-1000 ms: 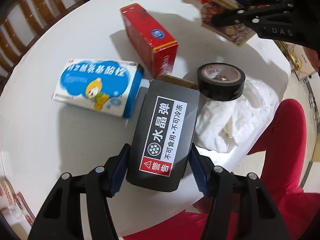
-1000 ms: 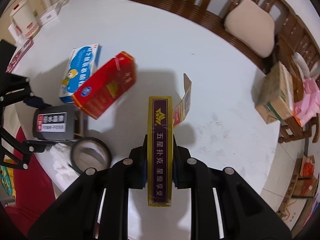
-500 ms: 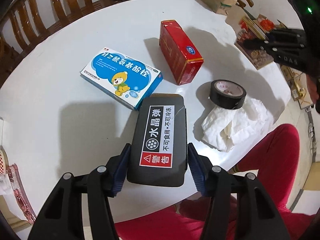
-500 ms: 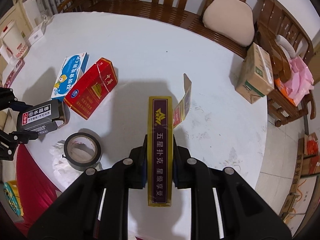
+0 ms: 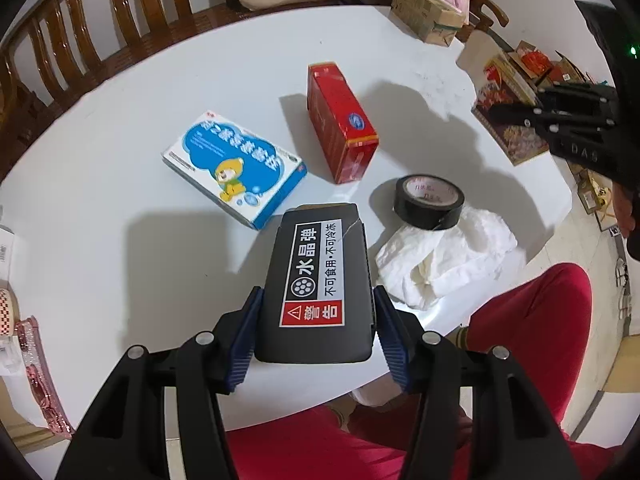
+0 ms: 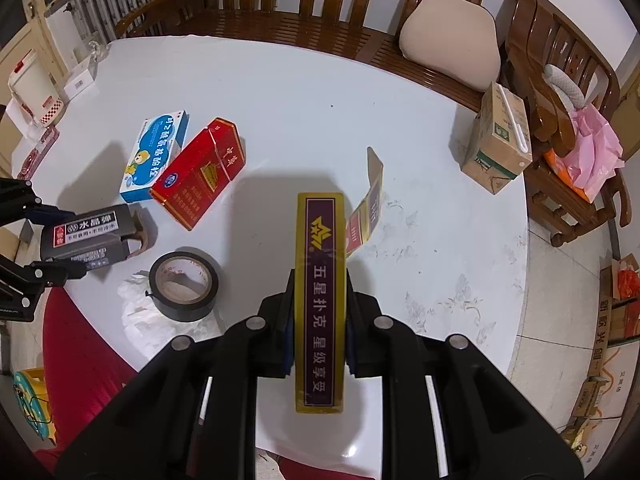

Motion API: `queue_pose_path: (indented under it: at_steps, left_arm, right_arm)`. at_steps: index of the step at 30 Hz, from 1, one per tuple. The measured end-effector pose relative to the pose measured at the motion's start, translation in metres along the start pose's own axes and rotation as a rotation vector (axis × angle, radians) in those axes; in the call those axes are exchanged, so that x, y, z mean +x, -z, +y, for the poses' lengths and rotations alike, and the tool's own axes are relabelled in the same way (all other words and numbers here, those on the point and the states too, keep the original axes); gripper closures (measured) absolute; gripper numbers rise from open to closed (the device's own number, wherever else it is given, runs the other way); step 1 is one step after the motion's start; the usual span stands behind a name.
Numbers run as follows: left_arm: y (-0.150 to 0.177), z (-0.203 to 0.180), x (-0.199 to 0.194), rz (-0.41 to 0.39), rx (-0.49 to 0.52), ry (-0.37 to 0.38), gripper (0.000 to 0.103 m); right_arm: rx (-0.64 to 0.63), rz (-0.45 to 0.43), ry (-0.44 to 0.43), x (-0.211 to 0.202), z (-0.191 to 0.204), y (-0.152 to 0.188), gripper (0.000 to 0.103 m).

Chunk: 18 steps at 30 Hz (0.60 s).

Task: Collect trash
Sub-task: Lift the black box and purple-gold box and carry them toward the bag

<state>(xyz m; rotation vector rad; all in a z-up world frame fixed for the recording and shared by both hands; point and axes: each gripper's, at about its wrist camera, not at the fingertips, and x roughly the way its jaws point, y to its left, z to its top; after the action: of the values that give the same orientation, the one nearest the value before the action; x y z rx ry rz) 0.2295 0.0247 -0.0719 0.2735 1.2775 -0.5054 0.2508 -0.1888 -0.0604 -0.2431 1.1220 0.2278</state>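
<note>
Now, in your left wrist view, the table (image 5: 100, 220) looks farther below than a moment ago, and more of the wooden chairs shows. Your left gripper (image 5: 316, 304) squeezes the dark grey box (image 5: 318, 280) between its blue ribbed pads, up off the table. The box is smooth, with round corners and a white and red label. On the table lie a flat blue and white box (image 5: 236, 172), a shiny red box (image 5: 340, 120), a black tape roll (image 5: 430, 200) and a crumpled white tissue (image 5: 444, 256). The tape rests on the tissue's edge. Only here do you see red trousers (image 5: 528, 320) at the table's edge.

In your right wrist view, the table has also dropped away a bit. Your right gripper (image 6: 318, 316) is clamped on a thin gold and purple card box (image 6: 320, 300), standing on its narrow side, its flap hanging open. Only this view shows a brown carton (image 6: 498, 140) on the far table edge, a beige cushion (image 6: 452, 38) and pink paper (image 6: 592, 148) on a chair.
</note>
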Motion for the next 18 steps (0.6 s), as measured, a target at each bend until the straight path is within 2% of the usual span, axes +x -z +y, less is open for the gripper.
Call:
queue_pose_path:
  at_steps: [5, 18]
  left_arm:
    - [0.0, -0.006, -0.012, -0.016, -0.008, -0.007, 0.05]
    - [0.011, -0.025, -0.061, -0.113, -0.02, -0.08, 0.05]
  right_arm:
    - [0.007, -0.005, 0.005, -0.006, 0.001, 0.001, 0.084]
    - [-0.046, -0.123, -0.022, -0.081, 0.038, 0.013, 0.084]
